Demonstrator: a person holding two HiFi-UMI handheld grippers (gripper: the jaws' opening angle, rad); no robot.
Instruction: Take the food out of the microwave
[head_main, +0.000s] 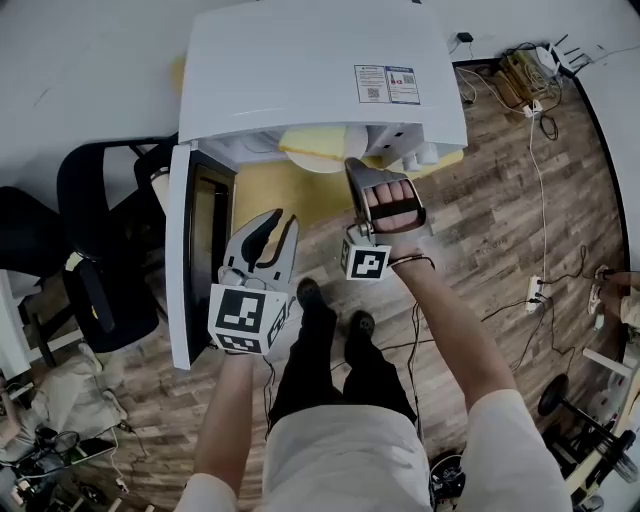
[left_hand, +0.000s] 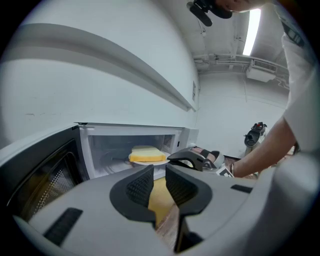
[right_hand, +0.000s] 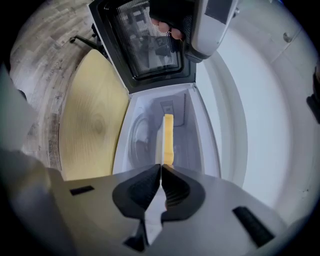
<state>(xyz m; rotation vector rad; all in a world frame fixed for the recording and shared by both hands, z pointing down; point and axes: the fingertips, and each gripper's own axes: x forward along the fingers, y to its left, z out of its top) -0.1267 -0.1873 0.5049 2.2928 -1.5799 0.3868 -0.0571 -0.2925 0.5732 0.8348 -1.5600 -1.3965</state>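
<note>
Yellow, soft-looking food (left_hand: 146, 152) sat on a thin plate (left_hand: 150, 162) inside the open microwave (head_main: 300, 70); we judged it light but liable to slide, best held by the rim, where the right claw (right_hand: 160, 169) was clenched, the left claw (left_hand: 160, 170) released.

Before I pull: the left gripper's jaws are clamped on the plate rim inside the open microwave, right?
No: it is the right gripper whose jaws are clamped on the plate rim inside the open microwave, as the right gripper view shows. The left gripper is open, empty.

One microwave (head_main: 300, 70), one plate (left_hand: 150, 162) (bearing one slice (left_hand: 146, 153)), two grippers (left_hand: 159, 171) (right_hand: 161, 169).
</note>
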